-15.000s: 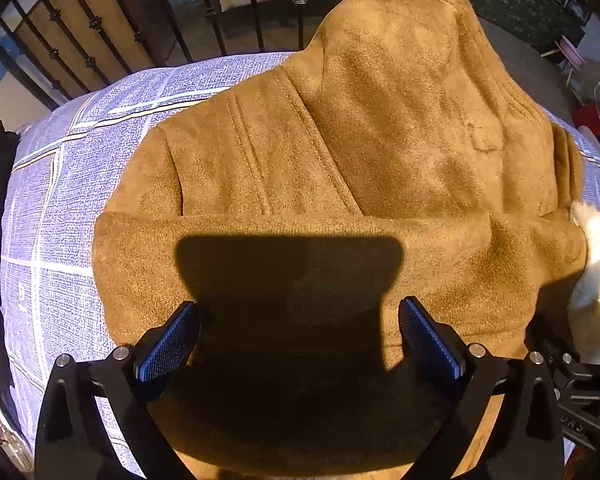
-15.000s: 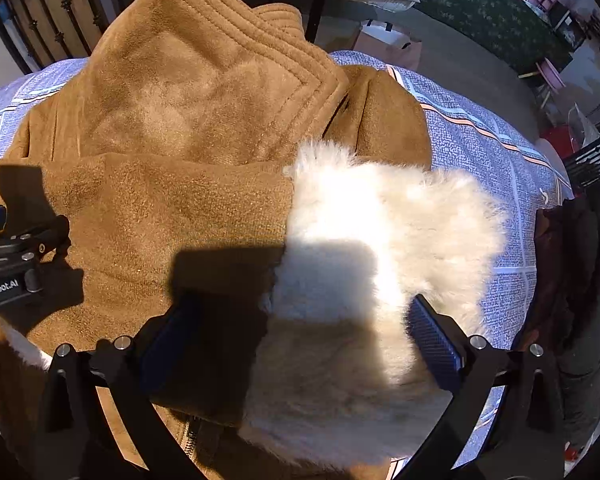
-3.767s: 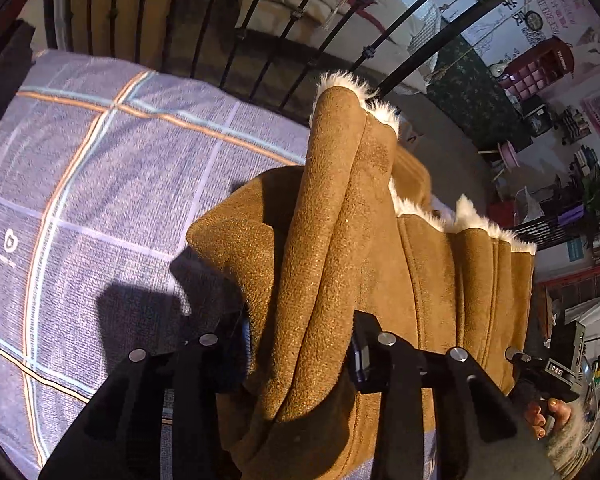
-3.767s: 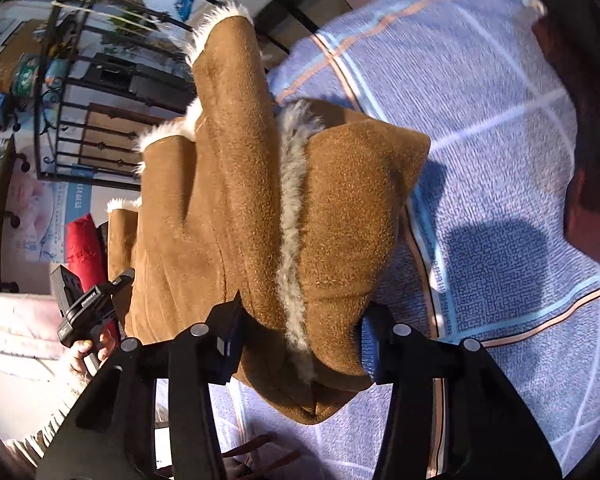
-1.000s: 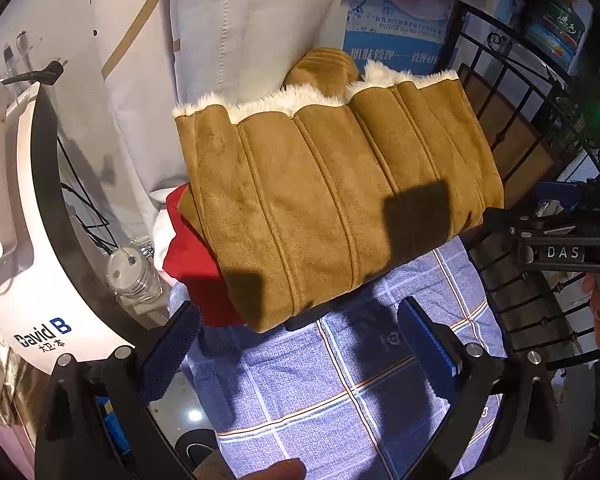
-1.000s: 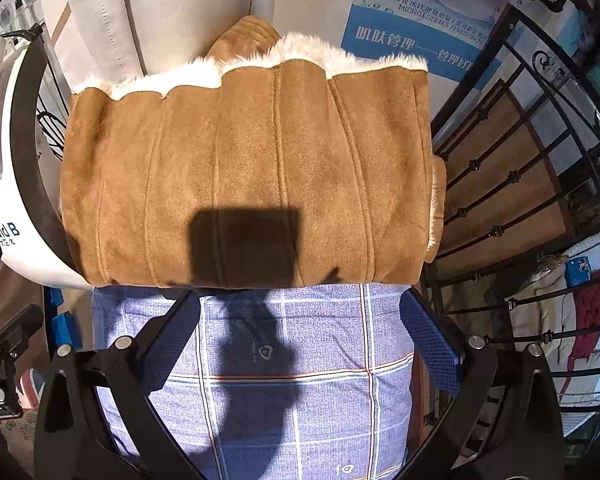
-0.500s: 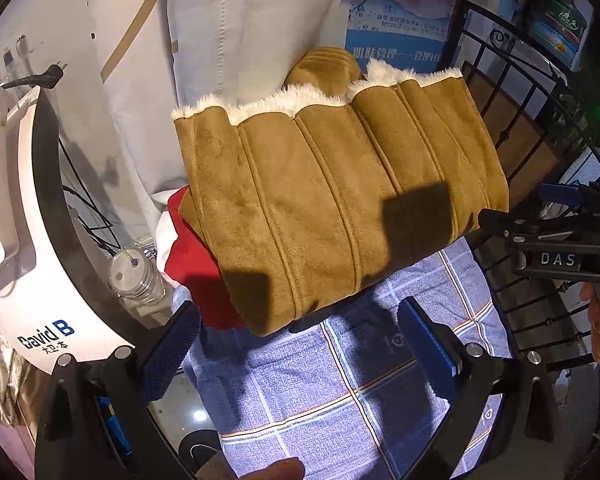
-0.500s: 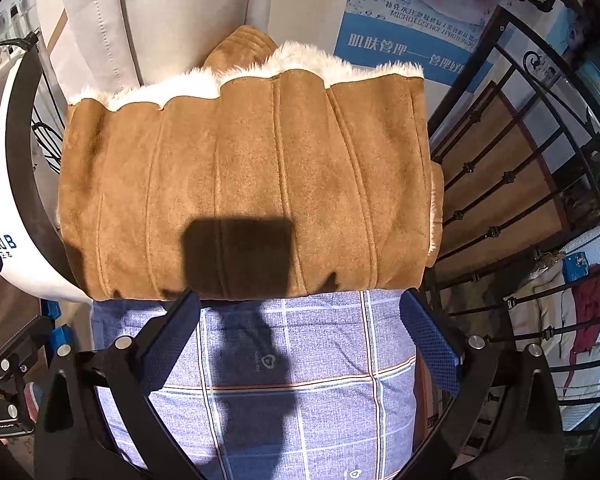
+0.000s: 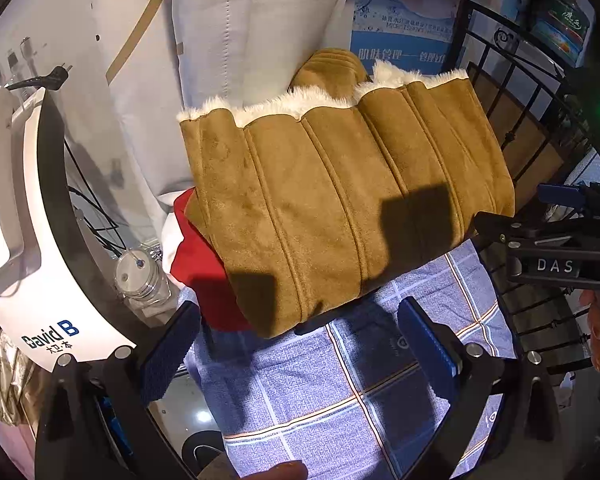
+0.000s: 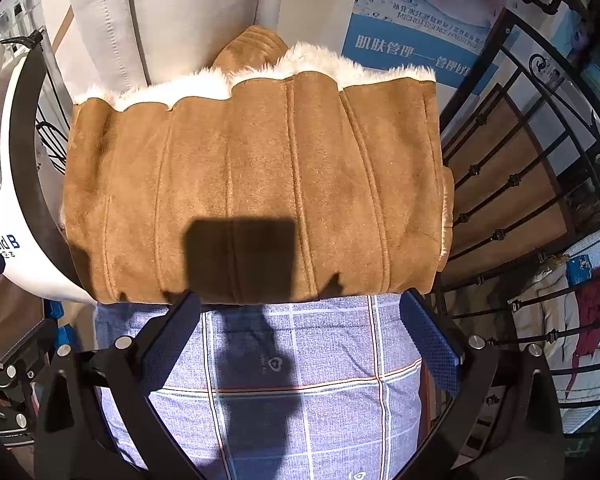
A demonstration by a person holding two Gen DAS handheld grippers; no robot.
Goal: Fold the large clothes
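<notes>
A tan suede coat [image 9: 340, 200] with cream fur lining lies folded into a thick block at the far end of the blue plaid bedsheet [image 9: 332, 392]. The same coat [image 10: 256, 188] fills the middle of the right wrist view, fur edge facing away. My left gripper [image 9: 300, 344] stands open just short of the coat's near edge, nothing between its blue pads. My right gripper [image 10: 300, 340] is also open, its fingertips level with the near fold but holding nothing. The right gripper's body [image 9: 552, 248] shows at the right of the left wrist view.
A red garment [image 9: 204, 268] lies under the coat's left side. A white machine [image 9: 24, 240] and a glass jar [image 9: 140, 280] stand to the left. A pale upholstered headboard [image 10: 160, 20] rises behind. Black iron railing [image 10: 520, 200] runs along the right.
Both grippers let go of the coat and it rests folded at the bed's end. Over the last second both have drawn back a little; the coat stays still.
</notes>
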